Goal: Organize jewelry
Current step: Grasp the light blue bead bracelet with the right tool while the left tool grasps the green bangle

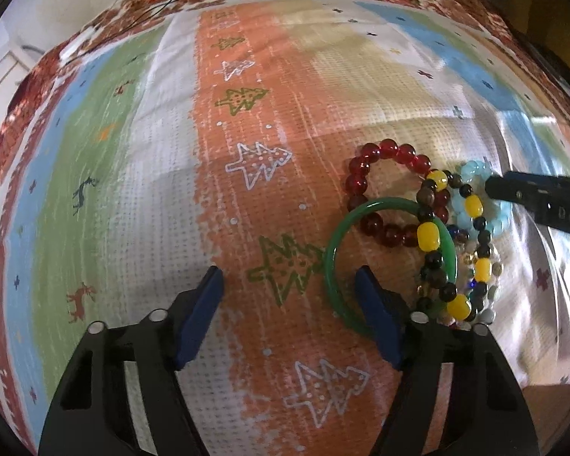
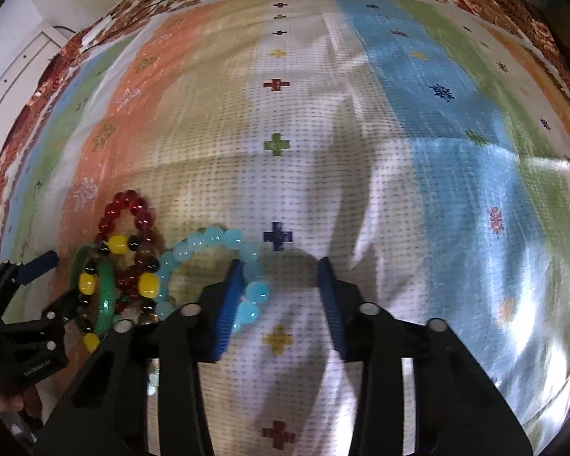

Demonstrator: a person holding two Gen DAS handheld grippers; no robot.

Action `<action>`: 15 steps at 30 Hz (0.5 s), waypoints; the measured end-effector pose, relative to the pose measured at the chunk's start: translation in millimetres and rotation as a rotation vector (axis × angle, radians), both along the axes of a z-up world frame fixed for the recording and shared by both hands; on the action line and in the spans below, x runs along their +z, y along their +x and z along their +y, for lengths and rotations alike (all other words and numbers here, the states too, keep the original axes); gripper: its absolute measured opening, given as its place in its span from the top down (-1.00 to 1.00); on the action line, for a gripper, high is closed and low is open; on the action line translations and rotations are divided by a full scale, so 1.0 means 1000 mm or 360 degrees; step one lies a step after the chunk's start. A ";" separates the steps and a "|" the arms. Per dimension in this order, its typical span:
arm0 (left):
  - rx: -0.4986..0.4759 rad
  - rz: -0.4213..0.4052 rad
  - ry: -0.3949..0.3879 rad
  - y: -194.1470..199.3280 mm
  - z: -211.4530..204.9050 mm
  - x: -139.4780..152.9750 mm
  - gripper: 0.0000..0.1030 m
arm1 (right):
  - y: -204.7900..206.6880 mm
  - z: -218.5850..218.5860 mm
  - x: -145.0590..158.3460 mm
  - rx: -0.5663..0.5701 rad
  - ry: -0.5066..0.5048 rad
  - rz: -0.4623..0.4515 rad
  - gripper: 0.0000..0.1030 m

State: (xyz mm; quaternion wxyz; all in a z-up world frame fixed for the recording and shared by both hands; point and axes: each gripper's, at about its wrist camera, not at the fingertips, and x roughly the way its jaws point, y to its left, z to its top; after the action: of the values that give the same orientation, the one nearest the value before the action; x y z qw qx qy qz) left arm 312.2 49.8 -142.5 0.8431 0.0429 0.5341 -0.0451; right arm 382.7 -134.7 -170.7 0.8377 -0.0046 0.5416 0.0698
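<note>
Striped cloth (image 2: 417,114) covers the desk, with the bracelets heaped together on it. Both claws gape, holding nothing: right claw (image 2: 281,266) straddles the blue beads (image 2: 216,237), left claw (image 1: 288,279) straddles the green bangle (image 1: 332,262). Since the strands overlap, lifting one may drag its neighbours along.

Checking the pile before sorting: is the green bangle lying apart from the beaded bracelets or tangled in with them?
Tangled in. The green bangle overlaps the red bead bracelet, and the yellow-and-black bead bracelet crosses over its rim.
</note>
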 end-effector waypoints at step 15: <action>0.0006 0.0045 -0.0063 -0.004 0.008 0.020 0.87 | -0.011 -0.003 0.010 0.0032 0.0100 0.0041 0.77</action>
State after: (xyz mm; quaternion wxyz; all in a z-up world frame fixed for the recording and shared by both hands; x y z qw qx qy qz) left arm 308.0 57.8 -122.9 0.8363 0.0246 0.5449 -0.0545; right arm 371.5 -138.1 -161.0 0.8296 0.0173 0.5498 0.0953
